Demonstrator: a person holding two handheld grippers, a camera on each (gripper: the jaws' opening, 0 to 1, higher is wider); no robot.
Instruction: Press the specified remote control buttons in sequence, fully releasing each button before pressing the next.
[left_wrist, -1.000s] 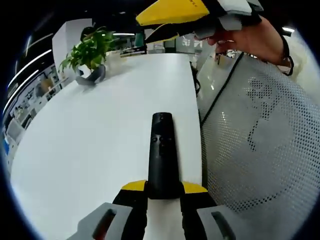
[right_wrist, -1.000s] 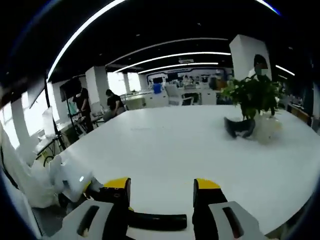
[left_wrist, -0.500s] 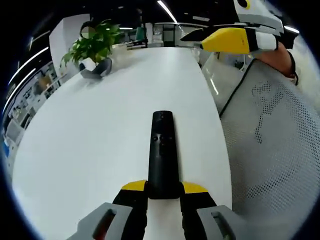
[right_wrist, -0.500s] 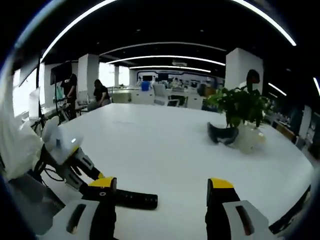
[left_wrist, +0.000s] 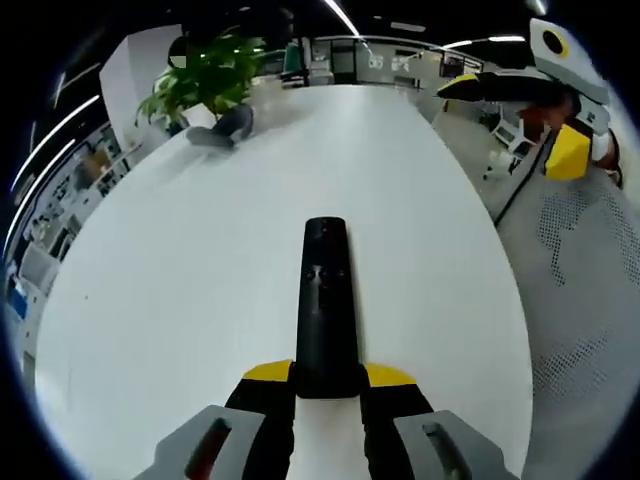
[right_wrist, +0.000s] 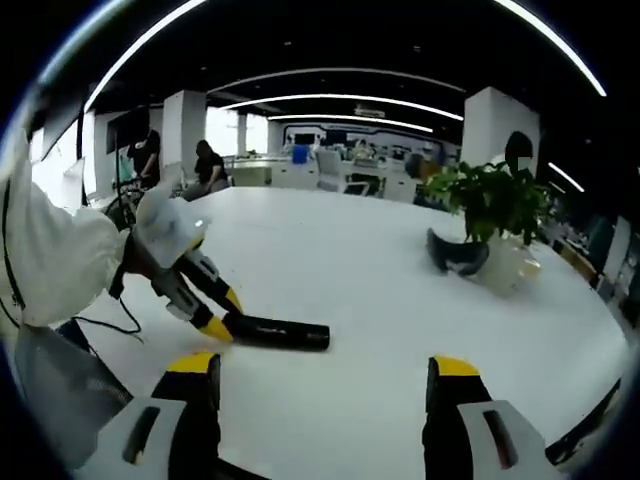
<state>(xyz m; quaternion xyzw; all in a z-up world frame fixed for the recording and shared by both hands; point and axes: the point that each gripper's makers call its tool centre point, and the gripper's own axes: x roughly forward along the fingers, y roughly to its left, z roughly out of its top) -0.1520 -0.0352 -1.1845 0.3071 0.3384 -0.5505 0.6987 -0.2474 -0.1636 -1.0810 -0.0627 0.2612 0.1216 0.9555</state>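
Observation:
A black remote control (left_wrist: 324, 300) points away from me over the white table (left_wrist: 180, 260), its near end clamped between the yellow-tipped jaws of my left gripper (left_wrist: 325, 376). My right gripper (left_wrist: 510, 118) hovers at the upper right of the left gripper view, open and well away from the remote. In the right gripper view its own jaws (right_wrist: 325, 372) stand wide apart with nothing between them. Beyond them lies the remote (right_wrist: 280, 333), level above the table (right_wrist: 380, 290), with the left gripper (right_wrist: 200, 295) shut on its left end.
A potted plant (left_wrist: 215, 75) (right_wrist: 495, 200) stands at the far end of the table, with a grey object (right_wrist: 455, 255) lying by it. A white mesh chair back (left_wrist: 590, 300) is just past the table's right edge. People stand in the background (right_wrist: 205, 165).
My right gripper has pulled back from the remote and swung off to the side, and its jaws have opened wider. The remote stays held in the left gripper.

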